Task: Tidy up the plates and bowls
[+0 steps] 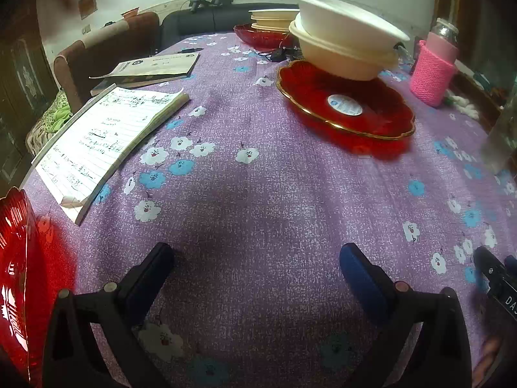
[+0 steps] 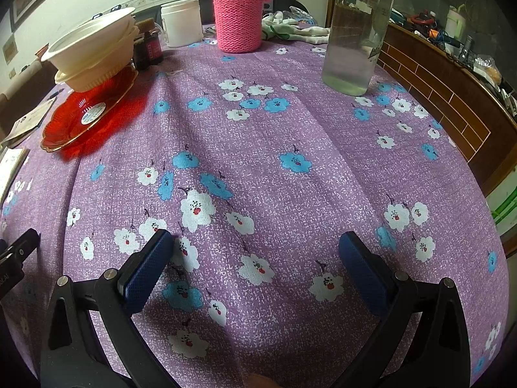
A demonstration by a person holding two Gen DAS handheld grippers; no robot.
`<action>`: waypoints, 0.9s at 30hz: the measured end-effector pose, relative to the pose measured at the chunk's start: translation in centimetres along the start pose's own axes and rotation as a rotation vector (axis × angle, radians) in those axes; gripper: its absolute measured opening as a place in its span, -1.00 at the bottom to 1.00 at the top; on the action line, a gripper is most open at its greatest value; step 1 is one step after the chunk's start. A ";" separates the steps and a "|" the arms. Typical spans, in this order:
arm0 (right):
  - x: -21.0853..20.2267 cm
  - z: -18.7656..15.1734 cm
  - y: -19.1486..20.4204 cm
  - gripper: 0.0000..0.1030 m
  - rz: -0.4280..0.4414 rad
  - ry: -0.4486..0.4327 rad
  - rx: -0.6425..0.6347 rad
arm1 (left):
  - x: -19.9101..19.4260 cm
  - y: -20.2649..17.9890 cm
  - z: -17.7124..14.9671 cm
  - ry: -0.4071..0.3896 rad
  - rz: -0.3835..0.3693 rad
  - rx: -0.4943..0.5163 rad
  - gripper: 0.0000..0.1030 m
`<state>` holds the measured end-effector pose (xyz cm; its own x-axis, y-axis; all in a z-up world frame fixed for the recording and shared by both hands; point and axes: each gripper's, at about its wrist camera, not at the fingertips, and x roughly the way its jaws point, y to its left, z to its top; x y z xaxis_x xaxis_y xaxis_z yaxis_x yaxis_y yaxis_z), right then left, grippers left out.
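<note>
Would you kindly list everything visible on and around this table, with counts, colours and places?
tablecloth: 1, purple with white and blue flowers, covers the table
red plate: 1, red glass with gold rim, far centre, under the bowls
stacked bowls: 2, white on cream, on that plate
second red plate: 1, near left edge
far dishes: red dish and cream bowls, count unclear, table's far end
notebook: 1, white lined, left
booklet: 1, beyond the notebook
pink-sleeved bottle: 1, far side
clear bottle: 1, far right
white jar: 1, behind the bowls
left hand-held gripper: open, empty
right hand-held gripper: open, empty
</note>
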<state>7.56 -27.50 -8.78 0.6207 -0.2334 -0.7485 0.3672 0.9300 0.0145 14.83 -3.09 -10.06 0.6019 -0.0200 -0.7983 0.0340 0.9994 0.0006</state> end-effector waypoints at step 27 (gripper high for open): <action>0.0 0.1 0.1 0.99 -0.001 0.001 0.001 | -0.2 0.1 0.1 -0.008 -0.003 -0.001 0.99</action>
<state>7.64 -27.47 -8.75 0.6198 -0.2337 -0.7492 0.3684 0.9296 0.0147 14.83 -3.01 -9.85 0.6082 -0.0230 -0.7934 0.0348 0.9994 -0.0023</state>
